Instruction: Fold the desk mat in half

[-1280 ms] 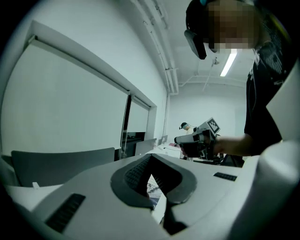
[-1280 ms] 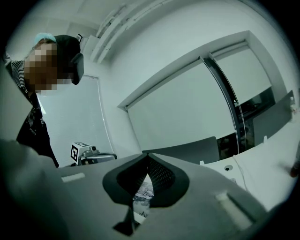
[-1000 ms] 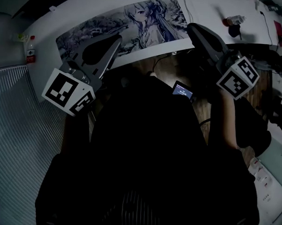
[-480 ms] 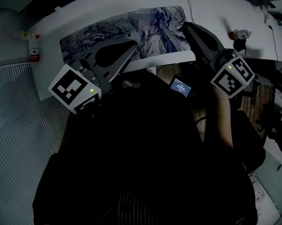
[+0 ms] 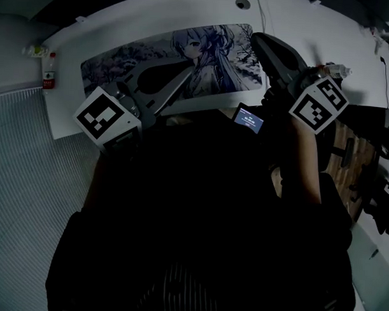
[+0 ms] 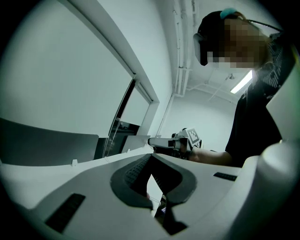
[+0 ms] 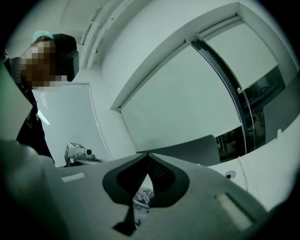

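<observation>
Desk mat [image 5: 115, 63], one, flat on table [image 5: 295, 21], left gripper [image 5: 183, 78], right gripper [image 5: 254, 38], jaws together

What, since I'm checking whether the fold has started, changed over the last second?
Both claws advanced over the desk mat: the left claw edged rightwards, the right claw slightly leftwards. Nothing was gripped or released; both are shut. The desk mat still lies flat and unfolded, the bottle beside it untouched.

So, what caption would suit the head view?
Left gripper and right gripper, both shut, reach over the flat mat.
</observation>
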Available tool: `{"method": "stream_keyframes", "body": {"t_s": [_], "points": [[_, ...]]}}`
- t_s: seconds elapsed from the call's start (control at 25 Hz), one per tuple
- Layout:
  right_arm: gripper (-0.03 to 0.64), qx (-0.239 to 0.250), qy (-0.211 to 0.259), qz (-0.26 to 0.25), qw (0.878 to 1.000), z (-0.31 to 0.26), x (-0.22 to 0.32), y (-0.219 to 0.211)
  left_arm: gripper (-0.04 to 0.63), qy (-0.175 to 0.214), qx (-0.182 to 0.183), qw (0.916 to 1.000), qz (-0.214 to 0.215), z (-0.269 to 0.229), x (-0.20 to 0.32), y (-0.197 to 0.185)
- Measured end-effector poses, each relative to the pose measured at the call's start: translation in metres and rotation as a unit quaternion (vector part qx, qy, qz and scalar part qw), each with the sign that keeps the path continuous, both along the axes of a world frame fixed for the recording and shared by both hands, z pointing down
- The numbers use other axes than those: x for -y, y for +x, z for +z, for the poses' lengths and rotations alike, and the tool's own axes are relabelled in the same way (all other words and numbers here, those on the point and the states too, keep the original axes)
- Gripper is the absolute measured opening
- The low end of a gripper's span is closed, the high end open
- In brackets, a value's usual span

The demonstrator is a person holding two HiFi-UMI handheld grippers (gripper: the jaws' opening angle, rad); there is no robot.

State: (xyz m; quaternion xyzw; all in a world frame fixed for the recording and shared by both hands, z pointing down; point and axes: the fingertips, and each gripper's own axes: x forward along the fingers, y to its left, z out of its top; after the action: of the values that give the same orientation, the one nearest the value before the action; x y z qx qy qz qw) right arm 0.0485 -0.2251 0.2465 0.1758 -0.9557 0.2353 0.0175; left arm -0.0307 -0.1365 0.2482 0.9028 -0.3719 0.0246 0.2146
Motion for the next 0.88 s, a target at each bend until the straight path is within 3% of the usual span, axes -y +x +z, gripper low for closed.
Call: {"method": "stream_keyframes", "body": {"t_s": [0.24,0.48,0.72,0.88], "points": [[0.005,0.001,-0.023,-0.023,0.999,0.024,0.029,0.017,0.008,-0.023,-0.022,0.9994,-0.017,0.009,0.022,0.020],[0.005,-0.012,-0.060,-0.023,0.998,0.064,0.056,0.030,0.008,-0.070,-0.010,0.9970,-0.031,0.034,0.040,0.027],[0.005,-0.064,-0.081,0.006,0.995,0.115,0.058,0.050,0.008,-0.074,-0.036,0.9966,-0.002,0.033,0.042,0.032],[0.005,-0.086,-0.098,0.048,0.990,0.144,0.066,0.065,0.008,-0.095,-0.024,0.9946,0.034,0.050,0.058,0.033]]}}
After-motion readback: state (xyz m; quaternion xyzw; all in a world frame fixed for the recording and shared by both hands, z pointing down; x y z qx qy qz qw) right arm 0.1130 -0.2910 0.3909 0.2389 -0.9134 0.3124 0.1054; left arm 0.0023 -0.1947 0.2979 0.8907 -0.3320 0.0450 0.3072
